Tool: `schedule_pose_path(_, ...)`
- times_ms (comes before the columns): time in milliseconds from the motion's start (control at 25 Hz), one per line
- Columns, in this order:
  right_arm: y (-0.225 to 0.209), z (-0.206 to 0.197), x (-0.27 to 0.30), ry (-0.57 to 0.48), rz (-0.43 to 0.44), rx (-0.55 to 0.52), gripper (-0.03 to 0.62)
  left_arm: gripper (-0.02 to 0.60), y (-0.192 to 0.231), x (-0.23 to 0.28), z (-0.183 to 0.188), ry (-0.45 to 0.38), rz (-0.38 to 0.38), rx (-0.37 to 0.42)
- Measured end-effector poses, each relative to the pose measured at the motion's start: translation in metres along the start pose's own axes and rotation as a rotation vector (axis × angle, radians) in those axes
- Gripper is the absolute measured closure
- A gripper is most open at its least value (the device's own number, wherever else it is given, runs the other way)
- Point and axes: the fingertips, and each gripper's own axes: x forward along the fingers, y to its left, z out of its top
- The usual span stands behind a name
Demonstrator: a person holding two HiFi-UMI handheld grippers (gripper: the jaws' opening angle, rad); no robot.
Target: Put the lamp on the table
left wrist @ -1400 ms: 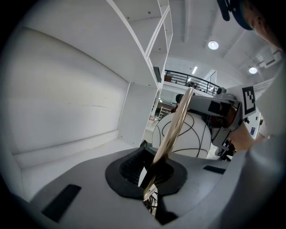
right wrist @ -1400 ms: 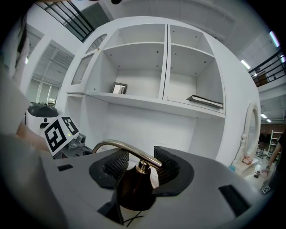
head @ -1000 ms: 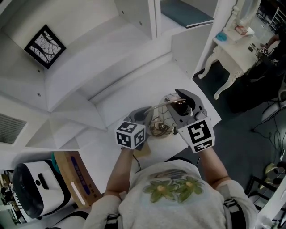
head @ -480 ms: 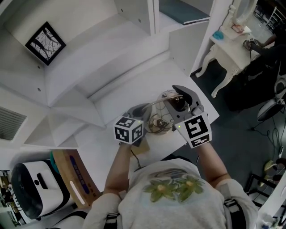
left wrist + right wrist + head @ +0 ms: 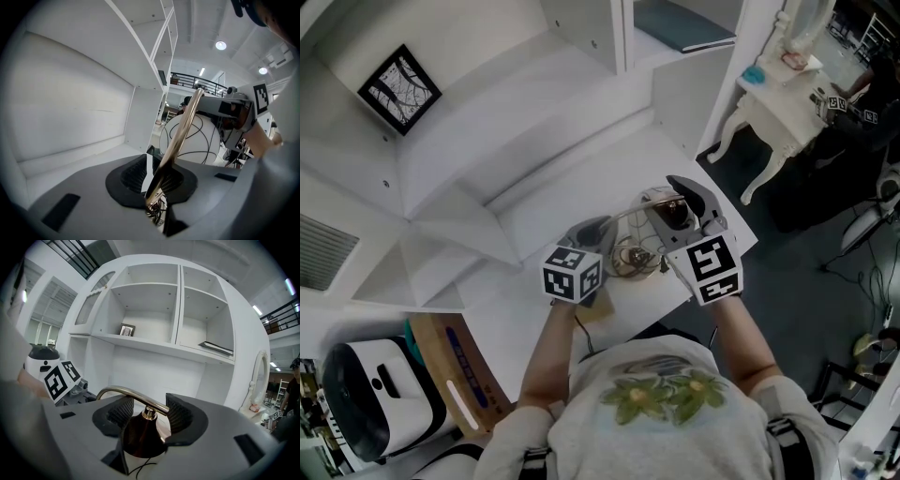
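Note:
The lamp has a gold curved arm (image 5: 623, 217), a white globe shade with black lines (image 5: 201, 140) and a bronze cap (image 5: 140, 434). Its round base (image 5: 630, 258) sits low over the white table (image 5: 581, 178), near the front right corner. My left gripper (image 5: 598, 232) is shut on the gold arm (image 5: 180, 136), which runs up between its pads. My right gripper (image 5: 675, 208) has the bronze cap between its pads (image 5: 177, 416). Its jaws are opening, though the cap still fills the gap. The gold arm (image 5: 122, 392) arcs across just above the cap.
The table's front edge and right corner lie close to the lamp. White shelves rise behind, with a framed picture (image 5: 398, 91) and a dark book (image 5: 680, 21). A white vanity table (image 5: 778, 103) stands to the right. A cardboard box (image 5: 459, 375) and a white device (image 5: 366, 403) sit lower left.
Both grippers and the lamp stay in nearly the same place near the table's corner. Only the view shifts a little.

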Motion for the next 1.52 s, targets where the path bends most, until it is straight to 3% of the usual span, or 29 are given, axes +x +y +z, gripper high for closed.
schedule_pose_path(320,0.006,-0.007,-0.008,0.074,-0.015,-0.003,0.347,0.549,-0.008,-0.018,0.009,-0.046,0.009,0.025)
schedule_pose_path(520,0.003,-0.007,-0.020,0.088,-0.094,-0.007,0.345,0.544,-0.007,-0.028,0.008,-0.050,0.067,0.075)
schedule_pose_path(680,0.005,-0.011,-0.034,0.096,-0.107,0.004,0.347,0.483,-0.007,-0.040,0.014,-0.094,0.113,0.090)
schedule_pose_path(920,0.017,-0.012,-0.055,0.053,-0.134,0.033,0.349,0.483,-0.013,-0.062,0.012,-0.126,0.166,0.131)
schedule_pose_path(1000,0.025,-0.011,-0.060,0.042,-0.130,0.028,0.378,0.483,-0.019,-0.071,0.014,-0.150,0.177,0.141)
schedule_pose_path(1040,0.029,-0.011,-0.063,0.037,-0.127,0.025,0.425,0.483,-0.023,-0.075,0.015,-0.163,0.172,0.140)
schedule_pose_path(1080,0.033,-0.011,-0.066,0.029,-0.120,0.023,0.484,0.483,-0.029,-0.079,0.016,-0.175,0.161,0.139)
schedule_pose_path(1160,0.044,-0.010,-0.070,0.008,-0.086,0.027,0.535,0.483,-0.041,-0.084,0.016,-0.190,0.129,0.139)
schedule_pose_path(1320,0.074,-0.002,-0.079,-0.077,0.030,0.045,0.555,0.545,-0.069,-0.092,0.014,-0.193,0.063,0.183)
schedule_pose_path(1520,0.107,-0.003,-0.092,-0.118,0.128,0.063,0.563,0.552,-0.096,-0.100,0.007,-0.194,0.011,0.214)
